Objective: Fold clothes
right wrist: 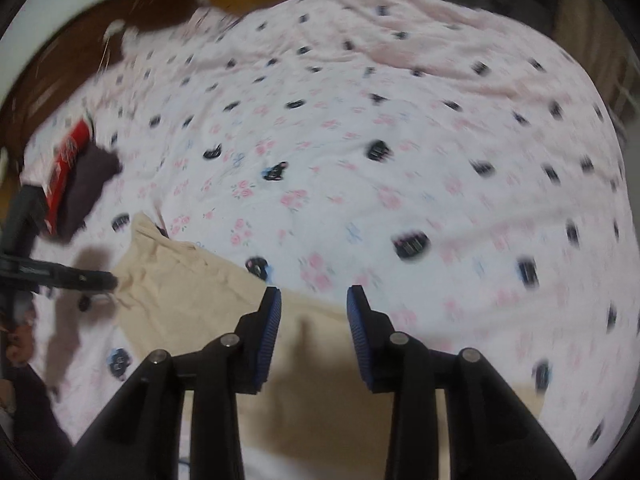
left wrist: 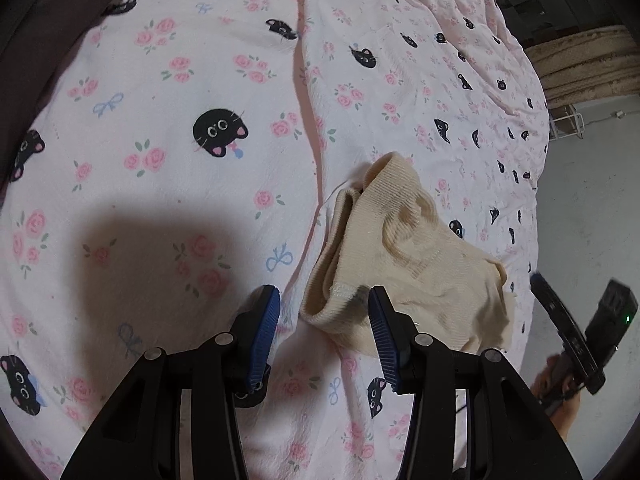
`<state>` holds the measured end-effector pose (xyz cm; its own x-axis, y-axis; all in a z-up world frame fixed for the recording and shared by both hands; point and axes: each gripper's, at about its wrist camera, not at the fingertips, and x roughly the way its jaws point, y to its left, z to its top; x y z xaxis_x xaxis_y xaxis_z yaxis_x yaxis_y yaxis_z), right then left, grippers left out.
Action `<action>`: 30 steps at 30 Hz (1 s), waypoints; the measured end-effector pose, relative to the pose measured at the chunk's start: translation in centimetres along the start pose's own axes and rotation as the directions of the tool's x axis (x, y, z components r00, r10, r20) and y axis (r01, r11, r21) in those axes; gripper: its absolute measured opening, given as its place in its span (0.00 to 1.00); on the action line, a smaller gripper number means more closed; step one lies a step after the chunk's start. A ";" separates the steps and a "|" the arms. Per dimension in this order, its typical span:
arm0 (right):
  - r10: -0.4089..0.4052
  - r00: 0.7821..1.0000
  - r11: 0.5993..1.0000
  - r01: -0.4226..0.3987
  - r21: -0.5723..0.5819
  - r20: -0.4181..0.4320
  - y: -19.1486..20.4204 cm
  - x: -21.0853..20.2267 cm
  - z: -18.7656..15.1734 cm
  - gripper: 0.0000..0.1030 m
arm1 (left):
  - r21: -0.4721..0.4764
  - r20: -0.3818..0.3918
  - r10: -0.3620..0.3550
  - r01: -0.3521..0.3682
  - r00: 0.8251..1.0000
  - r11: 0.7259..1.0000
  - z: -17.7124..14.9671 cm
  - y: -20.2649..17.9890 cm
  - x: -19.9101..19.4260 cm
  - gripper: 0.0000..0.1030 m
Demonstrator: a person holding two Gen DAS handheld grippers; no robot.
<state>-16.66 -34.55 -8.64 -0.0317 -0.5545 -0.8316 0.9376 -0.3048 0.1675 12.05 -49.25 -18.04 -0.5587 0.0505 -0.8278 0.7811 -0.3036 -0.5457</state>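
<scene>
In the left wrist view, the left gripper [left wrist: 324, 300] hangs over a bed covered by a pink bedsheet [left wrist: 168, 80] printed with roses, blue bows and black cat faces. Its jaws stand apart and hold nothing; the blue ribbed pads [left wrist: 264, 336] are bare. A cream ribbed garment [left wrist: 404, 256] lies crumpled on the sheet, just ahead and to the right of the gripper. Its hemmed opening sits between the two fingertips, and the right finger overlaps the cloth's near edge; whether it touches is unclear. The gripper's shadow falls dark on the sheet to the left. At the far right edge, off the bed, the right gripper [left wrist: 538, 280] shows sideways as a black tool with a small green light, held by a hand [left wrist: 560, 396]. Beyond the bed's far corner lies a beige rug [left wrist: 584, 64] on a grey floor.

The right wrist view is blurred. The right gripper [right wrist: 314, 296] is released, its jaws wide and empty, above the same bedsheet [right wrist: 400, 140]. The cream garment [right wrist: 188, 292] spreads flat below and left of it, running under the gripper's fingers. At the left edge the left gripper [right wrist: 108, 280] reaches in, its tip at the garment's left border. Farther back on the left lie a dark folded cloth [right wrist: 88, 188] and a red packet [right wrist: 66, 156] side by side. A brown headboard [right wrist: 80, 36] curves behind the bed.
</scene>
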 end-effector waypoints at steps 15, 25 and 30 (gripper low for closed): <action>0.019 0.995 0.828 -0.071 0.556 0.099 -14.4 -6.3 -14.0 0.54 | 0.290 0.059 0.030 -0.045 0.998 0.956 -3.1 -7.3 0.9 0.40; 0.189 0.969 0.634 -0.246 0.733 0.162 -19.9 -3.5 -17.7 0.55 | 0.326 0.024 0.147 -0.147 0.989 0.934 -4.2 -7.4 3.9 0.40; 0.205 0.963 0.583 -0.263 0.769 0.174 -20.9 -2.4 -17.5 0.57 | 0.340 0.039 0.166 -0.169 0.985 0.925 -4.4 -7.8 4.2 0.40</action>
<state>-30.12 -13.31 -19.40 0.1017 -0.7312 -0.6745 0.2882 -0.6273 0.7235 4.82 -42.53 -17.88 -0.4318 -0.0381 -0.9011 0.7223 -0.6130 -0.3202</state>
